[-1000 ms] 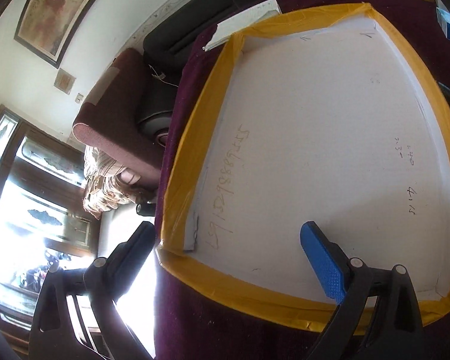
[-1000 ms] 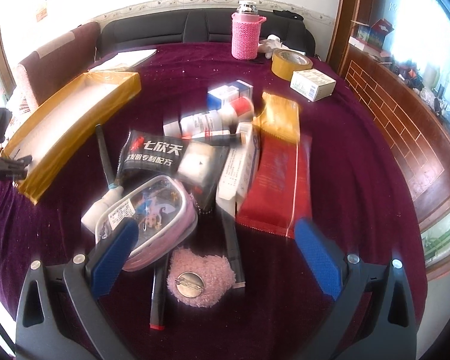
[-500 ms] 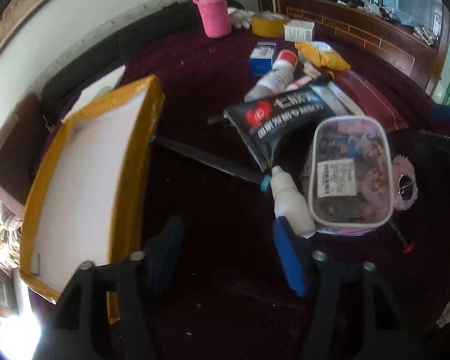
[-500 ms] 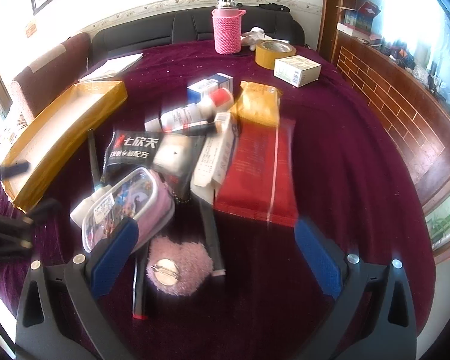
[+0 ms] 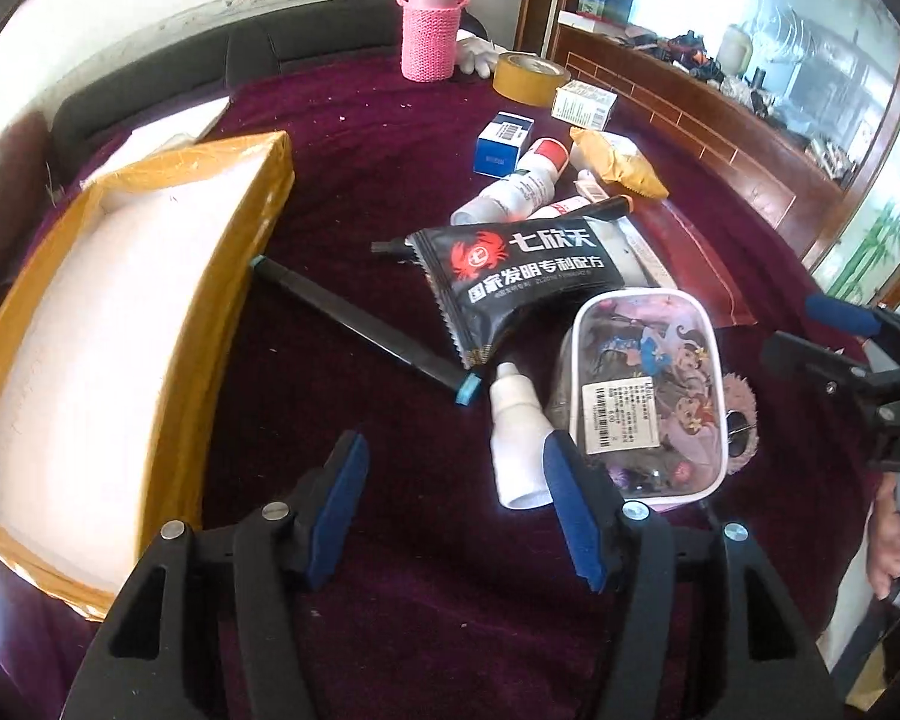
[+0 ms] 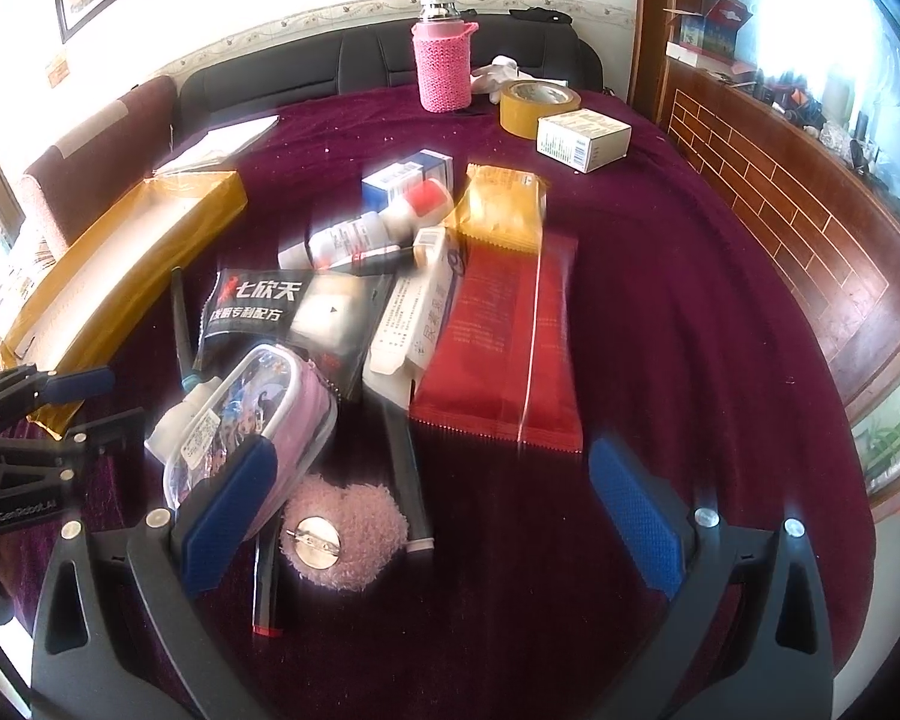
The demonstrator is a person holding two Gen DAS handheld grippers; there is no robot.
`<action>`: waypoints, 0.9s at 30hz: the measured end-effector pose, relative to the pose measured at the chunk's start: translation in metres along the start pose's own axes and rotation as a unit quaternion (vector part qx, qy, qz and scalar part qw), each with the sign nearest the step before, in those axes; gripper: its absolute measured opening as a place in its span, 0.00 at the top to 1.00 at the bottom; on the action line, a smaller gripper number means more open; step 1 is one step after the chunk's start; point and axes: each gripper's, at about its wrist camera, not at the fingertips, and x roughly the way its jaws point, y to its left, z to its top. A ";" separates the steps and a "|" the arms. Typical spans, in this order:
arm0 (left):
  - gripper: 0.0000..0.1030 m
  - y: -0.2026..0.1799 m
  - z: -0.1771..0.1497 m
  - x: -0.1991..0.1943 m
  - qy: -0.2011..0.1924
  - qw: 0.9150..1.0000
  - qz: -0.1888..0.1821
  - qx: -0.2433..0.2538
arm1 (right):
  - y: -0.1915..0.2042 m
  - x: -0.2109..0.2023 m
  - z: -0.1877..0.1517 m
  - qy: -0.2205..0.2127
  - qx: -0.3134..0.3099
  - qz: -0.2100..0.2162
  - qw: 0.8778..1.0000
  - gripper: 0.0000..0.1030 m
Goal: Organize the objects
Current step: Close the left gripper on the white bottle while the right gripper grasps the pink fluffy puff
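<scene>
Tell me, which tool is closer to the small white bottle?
The left. The left tool has the white bottle right beside one finger tip, just outside its open gap. The right tool hangs over the pink fuzzy brooch, the cartoon pouch between them.

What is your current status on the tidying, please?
Both grippers, left and right, open, empty. Yellow box empty; pile unsorted. White bottle nearest left gripper.
</scene>
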 end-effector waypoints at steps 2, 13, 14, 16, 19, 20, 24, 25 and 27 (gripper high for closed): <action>0.45 -0.005 -0.001 0.010 0.008 1.000 -0.007 -0.003 | 0.001 0.001 -0.001 0.002 0.000 0.000 1.000 0.00; 0.79 -0.030 0.000 0.026 0.006 0.999 0.027 0.035 | -0.016 -0.006 0.005 -0.003 0.033 0.026 0.999 0.00; 0.79 -0.028 -0.001 0.025 0.004 0.999 0.016 0.030 | -0.016 -0.006 0.006 -0.002 0.036 0.031 0.999 0.00; 0.79 -0.022 -0.005 0.016 -0.009 1.000 0.004 0.019 | -0.013 -0.006 0.010 0.000 0.035 0.046 0.998 0.00; 0.79 -0.009 -0.009 -0.008 -0.037 0.999 -0.002 0.006 | 0.005 -0.009 0.023 -0.005 0.000 0.056 0.998 0.00; 0.79 -0.003 -0.010 -0.016 -0.044 0.999 0.000 0.001 | 0.015 -0.011 0.030 -0.009 -0.024 0.061 0.998 0.00; 0.79 0.025 -0.018 -0.049 -0.064 0.997 0.009 -0.037 | 0.045 -0.002 0.053 -0.001 -0.112 0.056 0.992 0.00; 0.78 0.032 -0.022 -0.057 -0.070 0.996 0.012 -0.044 | 0.047 0.002 0.054 0.017 -0.122 0.053 0.991 0.00; 0.78 0.044 -0.030 -0.067 -0.077 0.995 0.018 -0.054 | 0.041 0.005 0.046 0.039 -0.121 0.044 0.991 0.00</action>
